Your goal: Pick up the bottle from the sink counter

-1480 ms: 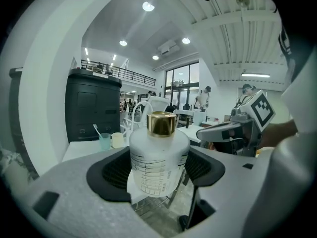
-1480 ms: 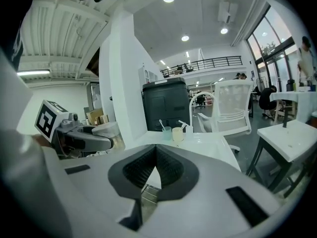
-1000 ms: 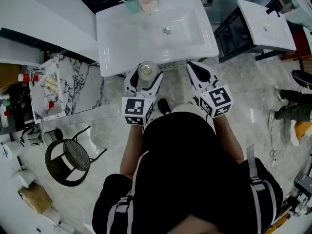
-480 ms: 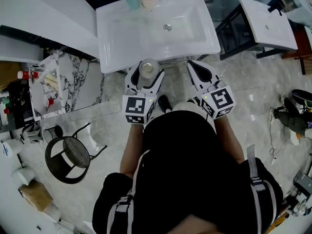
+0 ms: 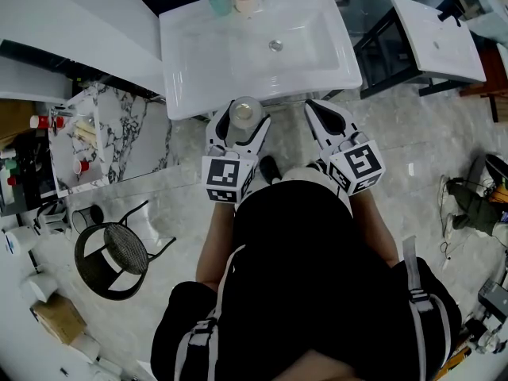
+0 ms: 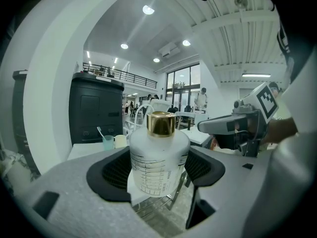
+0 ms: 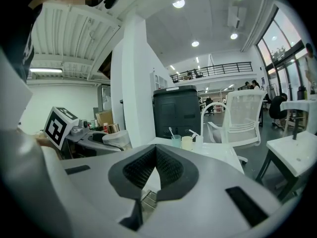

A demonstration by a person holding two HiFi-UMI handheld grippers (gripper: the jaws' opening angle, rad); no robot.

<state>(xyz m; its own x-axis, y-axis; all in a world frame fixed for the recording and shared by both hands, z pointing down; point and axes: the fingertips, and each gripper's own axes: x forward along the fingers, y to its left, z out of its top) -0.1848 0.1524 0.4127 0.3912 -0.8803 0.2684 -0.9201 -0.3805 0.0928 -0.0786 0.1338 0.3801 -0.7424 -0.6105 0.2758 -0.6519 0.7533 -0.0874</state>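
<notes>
A frosted white bottle point(image 6: 158, 157) with a gold cap point(image 6: 161, 124) stands upright between the jaws of my left gripper point(image 6: 157, 170), which is shut on it. From the head view the bottle point(image 5: 243, 116) and the left gripper point(image 5: 240, 121) hang over the floor, just in front of the white sink counter point(image 5: 190, 70). My right gripper point(image 5: 327, 117) is beside it to the right, shut with nothing in it. In the right gripper view its jaws point(image 7: 155, 152) meet, and the held bottle point(image 7: 115, 138) shows at the left.
A teal cup point(image 5: 219, 4) and a beige cup point(image 5: 246, 0) stand at the back of the sink, whose drain point(image 5: 275, 45) is in the middle. A second basin on a black stand point(image 5: 440, 30) is at right. A round black stool point(image 5: 119, 252) and a marble shelf point(image 5: 119, 141) are at left.
The left gripper keeps hold of the bottle and both grippers sit slightly farther back from the sink's front edge. A person's legs at the far right have shifted.
</notes>
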